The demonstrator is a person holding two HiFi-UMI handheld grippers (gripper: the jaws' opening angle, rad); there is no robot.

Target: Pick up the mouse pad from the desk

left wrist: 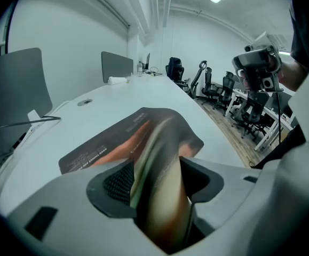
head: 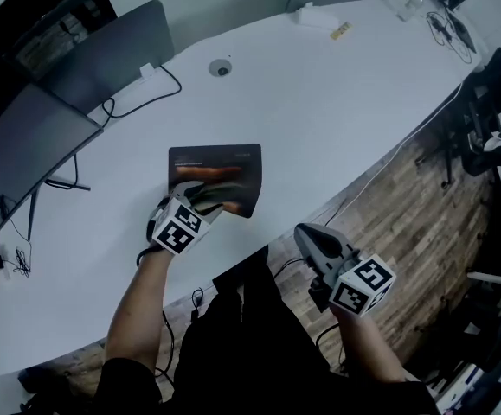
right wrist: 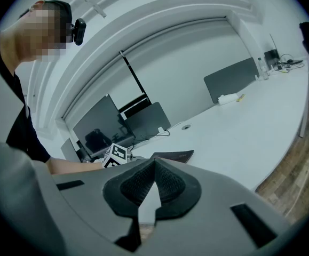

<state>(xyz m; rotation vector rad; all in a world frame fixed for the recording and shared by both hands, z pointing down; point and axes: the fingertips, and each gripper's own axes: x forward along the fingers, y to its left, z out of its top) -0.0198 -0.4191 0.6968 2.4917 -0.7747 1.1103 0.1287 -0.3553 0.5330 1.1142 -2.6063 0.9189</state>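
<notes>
We find the mouse pad (head: 216, 173) on the white desk (head: 345, 102), close to the desk's near edge and directly ahead of the person. It is a dark rectangle with a reddish print. Its far left part lies flat on the surface. Its near edge is bunched into a fold that rises off the desk.

The left gripper (head: 213, 200) points downward onto that near edge. In the left gripper view the fold of the mouse pad (left wrist: 117, 143) stands up between the two jaws of the left gripper (left wrist: 157, 169) and fills the gap. The jaws are drawn in about halfway and clamped on the pad material. The right jaw bears against the fold, and part of the left jaw's ribbed pad (left wrist: 117, 181) shows beside it.

The right gripper (head: 312, 239) is held off the desk's edge, over the wooden floor (head: 406, 188), well apart from the mouse pad. In the right gripper view its jaws meet at the tips (right wrist: 154, 167), with nothing between them. The pad shows beyond them as a dark strip (right wrist: 173, 156).

A monitor (head: 21, 158) stands at the desk's left, and a cable (head: 138, 106) runs behind the pad.
</notes>
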